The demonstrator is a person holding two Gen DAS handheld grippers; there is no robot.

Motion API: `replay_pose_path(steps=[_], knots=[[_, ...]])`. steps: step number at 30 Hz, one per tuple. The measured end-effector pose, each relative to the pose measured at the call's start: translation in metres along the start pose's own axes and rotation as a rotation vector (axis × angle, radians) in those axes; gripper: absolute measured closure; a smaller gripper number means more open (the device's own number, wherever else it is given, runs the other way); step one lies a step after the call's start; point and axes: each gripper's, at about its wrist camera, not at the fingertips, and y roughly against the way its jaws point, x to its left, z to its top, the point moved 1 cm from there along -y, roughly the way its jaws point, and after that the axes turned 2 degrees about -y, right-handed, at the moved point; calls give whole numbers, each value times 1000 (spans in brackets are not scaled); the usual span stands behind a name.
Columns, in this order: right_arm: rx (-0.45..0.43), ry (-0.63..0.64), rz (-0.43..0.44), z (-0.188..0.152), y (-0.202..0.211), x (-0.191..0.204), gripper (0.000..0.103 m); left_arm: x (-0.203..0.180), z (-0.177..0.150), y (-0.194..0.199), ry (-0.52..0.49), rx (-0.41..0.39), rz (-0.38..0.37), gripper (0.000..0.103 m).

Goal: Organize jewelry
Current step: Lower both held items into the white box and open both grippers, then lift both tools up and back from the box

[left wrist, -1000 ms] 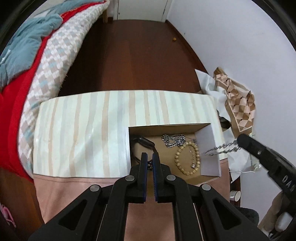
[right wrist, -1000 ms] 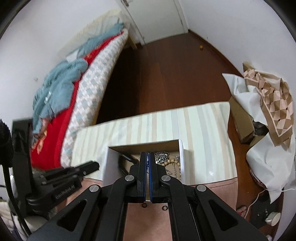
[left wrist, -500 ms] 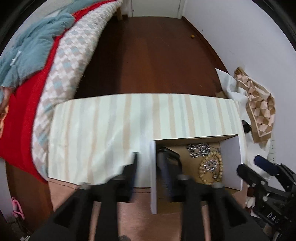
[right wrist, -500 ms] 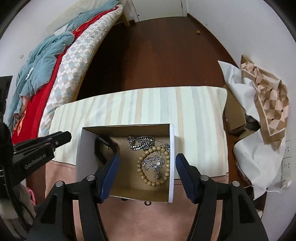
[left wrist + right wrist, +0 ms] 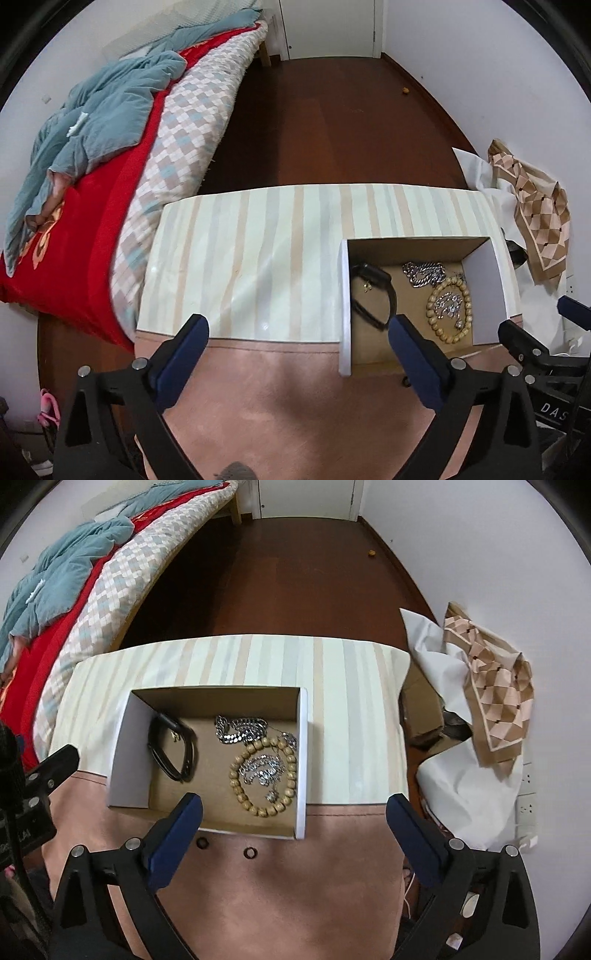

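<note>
Both my grippers, left gripper (image 5: 297, 339) and right gripper (image 5: 293, 821), are opening, empty, above the bench (image 5: 354, 878); jewelry fills the box (image 5: 301, 760). Two rings (image 5: 250, 852) outside could skid from the pads.

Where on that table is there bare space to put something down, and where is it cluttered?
The striped cloth lies bare behind the cardboard box and on both sides of it, widest toward the bed. The pink surface in front is bare apart from two small rings. Inside the box it is crowded: bead bracelet, silver chains, black band.
</note>
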Motion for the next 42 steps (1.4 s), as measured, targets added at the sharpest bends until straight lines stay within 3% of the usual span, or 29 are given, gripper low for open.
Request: replay_pose_path(steps=[11,23,42], knots=[[-46,-17,-9,-19,27,1,0,2,-21,37,9,-75,19,2],[-171,-5,-16,-46,103,1,0,-2,-42,104,-15,-199,7,2],[-354,-51,-22,-86,206,-7,0,11,-72,183,61,-323,-21,2]])
